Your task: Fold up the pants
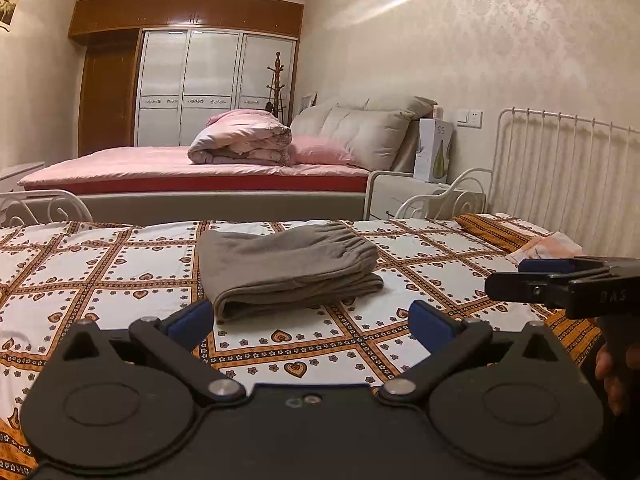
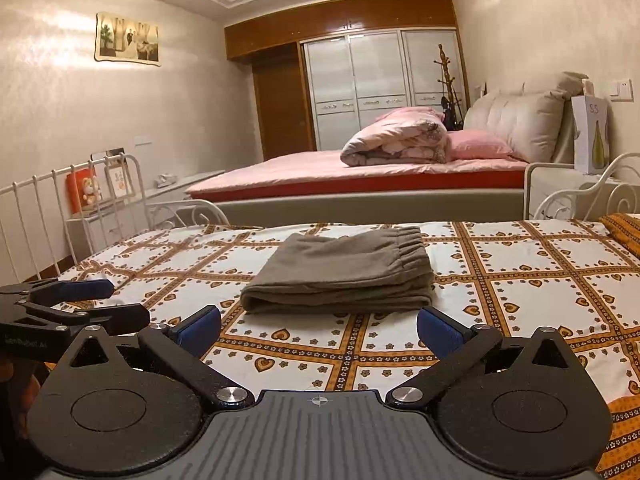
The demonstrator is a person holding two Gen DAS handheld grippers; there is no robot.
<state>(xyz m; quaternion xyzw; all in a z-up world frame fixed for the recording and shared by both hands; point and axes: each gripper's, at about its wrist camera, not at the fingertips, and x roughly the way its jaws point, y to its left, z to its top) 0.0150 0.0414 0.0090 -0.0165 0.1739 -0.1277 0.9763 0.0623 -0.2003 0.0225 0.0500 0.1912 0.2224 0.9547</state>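
Note:
Grey-brown pants (image 1: 286, 266) lie folded into a compact stack on the patterned bedspread (image 1: 100, 280), elastic waistband on the far right. They also show in the right wrist view (image 2: 344, 270). My left gripper (image 1: 312, 326) is open and empty, just short of the stack's near edge. My right gripper (image 2: 318, 330) is open and empty, also just short of the stack. The right gripper shows from the side in the left wrist view (image 1: 520, 276), and the left gripper in the right wrist view (image 2: 112, 300).
A white metal bed frame (image 1: 568, 160) borders the bedspread on the right, its rails (image 2: 60, 208) on the left. A pink bed (image 1: 192, 168) with a rolled quilt lies beyond. A pale cloth (image 1: 548, 246) lies at the right edge.

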